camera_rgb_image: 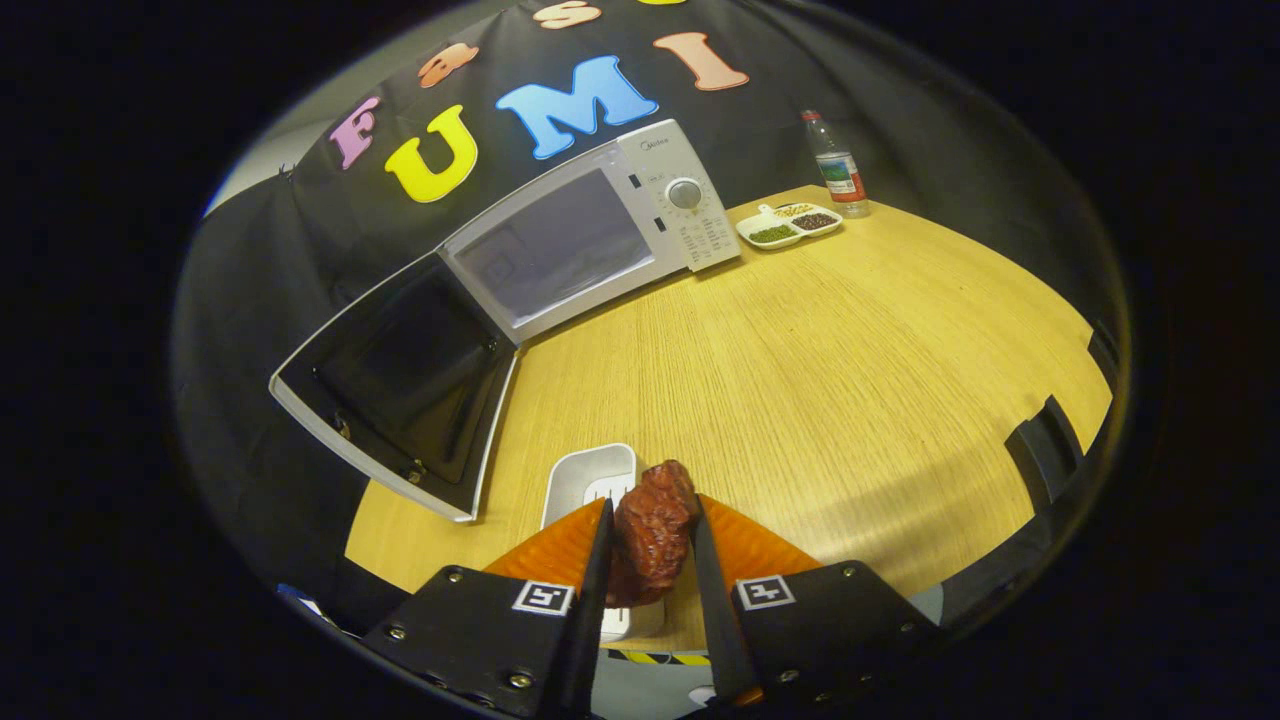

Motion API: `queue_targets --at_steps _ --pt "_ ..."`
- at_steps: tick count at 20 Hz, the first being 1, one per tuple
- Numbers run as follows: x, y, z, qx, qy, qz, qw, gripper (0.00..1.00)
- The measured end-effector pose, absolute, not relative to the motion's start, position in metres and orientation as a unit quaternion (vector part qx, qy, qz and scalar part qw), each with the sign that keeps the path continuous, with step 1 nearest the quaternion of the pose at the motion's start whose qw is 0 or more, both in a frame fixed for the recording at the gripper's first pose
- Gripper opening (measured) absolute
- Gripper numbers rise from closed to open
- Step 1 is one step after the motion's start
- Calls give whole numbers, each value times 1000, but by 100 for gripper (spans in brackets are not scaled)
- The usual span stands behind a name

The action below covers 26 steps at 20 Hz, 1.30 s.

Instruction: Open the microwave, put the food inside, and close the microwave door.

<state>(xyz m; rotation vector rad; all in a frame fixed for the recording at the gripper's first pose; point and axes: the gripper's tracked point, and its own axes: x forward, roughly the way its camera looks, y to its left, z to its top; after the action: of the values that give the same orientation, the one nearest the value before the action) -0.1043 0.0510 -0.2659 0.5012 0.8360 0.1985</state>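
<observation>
My gripper [648, 535] is shut on a dark reddish-brown piece of food [655, 530], held between both fingers above the table. A white rectangular dish [588, 477] lies just beneath and ahead of the fingers. Beyond it, to the left, stands the white microwave [600, 230] with its door [400, 385] swung wide open toward me. The pale inside of the oven faces me, and the control panel with a round knob [685, 194] is on its right side.
The round wooden table [850, 370] stretches out ahead and to the right. Far back, right of the microwave, sit a white divided tray [790, 226] of beans and a plastic bottle [838, 167]. The open door juts out left of the dish.
</observation>
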Motion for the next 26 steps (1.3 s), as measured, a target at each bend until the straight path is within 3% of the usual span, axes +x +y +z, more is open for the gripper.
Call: queue_targets --at_steps 2,3,4,5,13,22,23,25,26 --pt "-102 49 -263 243 402 96 878 45" --pt "-104 52 -260 252 405 100 873 31" --pt "-102 53 -253 269 393 102 873 31" --pt "-95 54 -249 273 392 103 873 19" --pt "-71 72 -194 236 349 163 892 18" --pt "-63 56 -237 226 397 138 879 18" --pt "-62 54 -243 222 400 138 878 36" --pt "-54 56 -256 219 415 141 872 55" --pt "-51 58 -262 219 419 140 870 57"
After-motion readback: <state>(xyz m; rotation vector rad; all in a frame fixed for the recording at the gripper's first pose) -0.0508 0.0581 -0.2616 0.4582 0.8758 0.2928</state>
